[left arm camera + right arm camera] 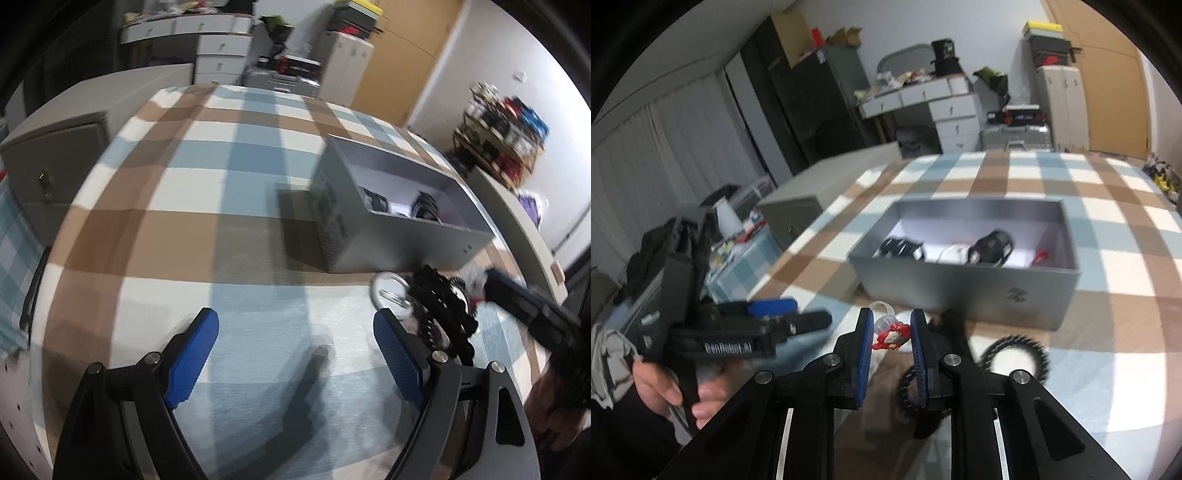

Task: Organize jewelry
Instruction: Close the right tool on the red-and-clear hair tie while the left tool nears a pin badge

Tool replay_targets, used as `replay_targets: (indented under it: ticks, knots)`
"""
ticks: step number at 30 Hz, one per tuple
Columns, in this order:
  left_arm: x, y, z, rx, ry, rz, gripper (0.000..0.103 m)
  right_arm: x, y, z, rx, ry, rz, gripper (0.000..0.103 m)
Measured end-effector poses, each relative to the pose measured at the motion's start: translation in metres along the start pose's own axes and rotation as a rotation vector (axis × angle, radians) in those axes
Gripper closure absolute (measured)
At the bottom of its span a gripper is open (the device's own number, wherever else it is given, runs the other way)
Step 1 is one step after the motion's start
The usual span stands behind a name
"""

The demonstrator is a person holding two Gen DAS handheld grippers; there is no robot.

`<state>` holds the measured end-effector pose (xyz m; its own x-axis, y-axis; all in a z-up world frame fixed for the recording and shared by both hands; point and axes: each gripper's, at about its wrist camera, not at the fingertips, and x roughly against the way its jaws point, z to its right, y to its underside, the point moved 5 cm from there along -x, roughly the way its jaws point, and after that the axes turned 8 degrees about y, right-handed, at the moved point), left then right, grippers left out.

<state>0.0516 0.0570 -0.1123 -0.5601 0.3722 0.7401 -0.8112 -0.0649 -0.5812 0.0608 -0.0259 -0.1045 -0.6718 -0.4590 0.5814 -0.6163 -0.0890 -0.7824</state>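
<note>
red charm (891, 336) pinched betw right tongs (892, 341), grey box (964, 291) beyond

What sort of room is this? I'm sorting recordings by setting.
Probably a lived-in room at home, perhaps a bedroom or study: a white desk with drawers piled with clutter, a silver suitcase, and a checked cloth covering the surface that holds the grey box.
</note>
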Motion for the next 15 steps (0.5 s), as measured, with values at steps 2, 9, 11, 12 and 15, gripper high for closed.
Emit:
replay_targets:
  ticks: [2,9,11,12,15]
  knots:
    - [-0.006,0.0,0.009,-0.034,-0.008,-0.015,0.02,0.005,-0.003,0.01,-0.021,0.022,0.018,0.084]
    - [-0.021,-0.005,0.028,-0.088,0.002,-0.046,0.02,0.022,-0.004,0.038,-0.062,0.063,0.059,0.084]
    - [-0.026,-0.006,0.034,-0.127,-0.015,-0.051,0.02,0.025,-0.004,0.043,-0.058,0.072,0.073,0.084]
    - [-0.03,-0.006,0.035,-0.144,-0.038,-0.064,0.02,0.026,-0.003,0.046,-0.061,0.076,0.074,0.084]
    - [-0.038,-0.006,0.037,-0.151,-0.028,-0.09,0.02,0.027,-0.003,0.055,-0.085,0.073,0.078,0.084]
